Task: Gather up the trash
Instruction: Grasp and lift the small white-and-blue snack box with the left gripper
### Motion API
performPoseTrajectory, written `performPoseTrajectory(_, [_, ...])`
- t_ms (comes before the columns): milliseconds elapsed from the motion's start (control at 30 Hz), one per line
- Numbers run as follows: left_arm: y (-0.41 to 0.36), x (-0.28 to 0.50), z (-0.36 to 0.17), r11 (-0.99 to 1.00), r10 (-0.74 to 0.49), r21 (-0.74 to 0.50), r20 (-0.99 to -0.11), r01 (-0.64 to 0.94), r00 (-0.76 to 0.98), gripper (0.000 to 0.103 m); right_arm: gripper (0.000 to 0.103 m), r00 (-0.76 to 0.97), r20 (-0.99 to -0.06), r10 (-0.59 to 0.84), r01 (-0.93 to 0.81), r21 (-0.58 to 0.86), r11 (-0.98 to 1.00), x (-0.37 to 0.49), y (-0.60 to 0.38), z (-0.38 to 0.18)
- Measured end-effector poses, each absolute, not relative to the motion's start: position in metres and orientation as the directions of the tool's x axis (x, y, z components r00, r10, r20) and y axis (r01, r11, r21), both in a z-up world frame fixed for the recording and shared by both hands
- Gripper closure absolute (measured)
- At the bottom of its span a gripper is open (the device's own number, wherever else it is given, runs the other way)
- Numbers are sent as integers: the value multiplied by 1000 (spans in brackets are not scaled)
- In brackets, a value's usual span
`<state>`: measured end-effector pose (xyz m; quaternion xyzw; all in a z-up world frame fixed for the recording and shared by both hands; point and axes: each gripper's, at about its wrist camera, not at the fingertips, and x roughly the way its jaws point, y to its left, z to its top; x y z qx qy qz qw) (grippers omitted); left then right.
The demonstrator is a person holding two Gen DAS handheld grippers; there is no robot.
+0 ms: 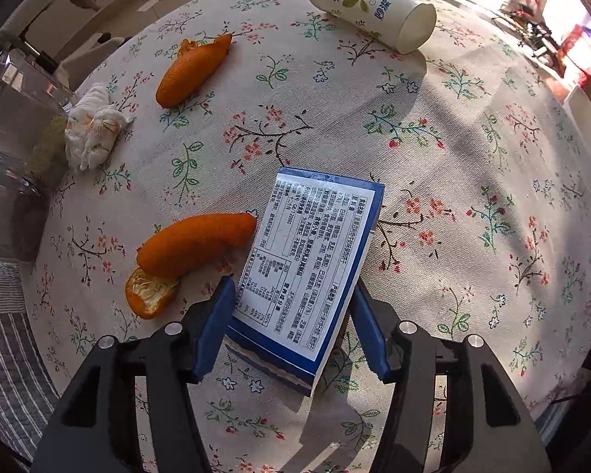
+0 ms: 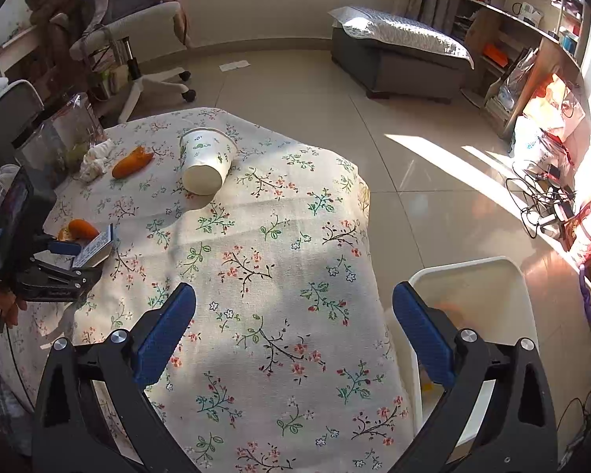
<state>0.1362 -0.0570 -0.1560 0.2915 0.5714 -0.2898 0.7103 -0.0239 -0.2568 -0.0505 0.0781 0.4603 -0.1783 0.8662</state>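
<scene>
Trash is scattered over a table draped in a floral tablecloth [image 1: 433, 157]. A blue-and-white carton [image 1: 311, 260] is pinched between the blue pads of the left gripper [image 1: 291, 303] and is held tilted above the cloth near the left edge of the table, its printed label turned upward. An orange peel [image 1: 193, 242] is seen just beside the carton, with a torn piece curled at its near end. A second orange peel [image 1: 193, 71] is laid toward the far left corner, and a crumpled tissue [image 1: 92, 126] is found beside it at the left edge, next to a clear plastic container [image 1: 12, 110]. A paper cup [image 1: 370, 8], printed with a green motif, is tipped on its side near the far edge. The right gripper [image 2: 293, 323] is held with its jaws spread wide and nothing between them, over the near right part of the table. A white bin [image 2: 488, 291] is stood on the floor just beside the right edge.
</scene>
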Motion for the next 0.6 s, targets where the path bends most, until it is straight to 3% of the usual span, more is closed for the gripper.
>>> performPoseTrajectory(67, [-53,123,-148,692,-134,26,-977,722,164,68,7,514,-828,-223,381,-12,924,-24,-257,-50])
performPoseTrajectory(167, [-47,106,-131,737,-150,28,-967,675,204,78,7,522,-826,-210,379,4,925,-23,-254,-50])
performPoseTrajectory(333, [-41,85,-112,770,-155,23,-963,638,222,78,7,535,-818,-212,381,9,925,-20,-246,-49])
performPoseTrajectory(433, [-41,87,-122,777,-106,65,-967,626,233,73,7,536,-819,-205,382,19,924,-21,-244,-49])
performPoseTrajectory(600, [-40,119,-143,806,-60,84,-973,587,222,72,7,528,-825,-202,395,28,918,-22,-251,-49])
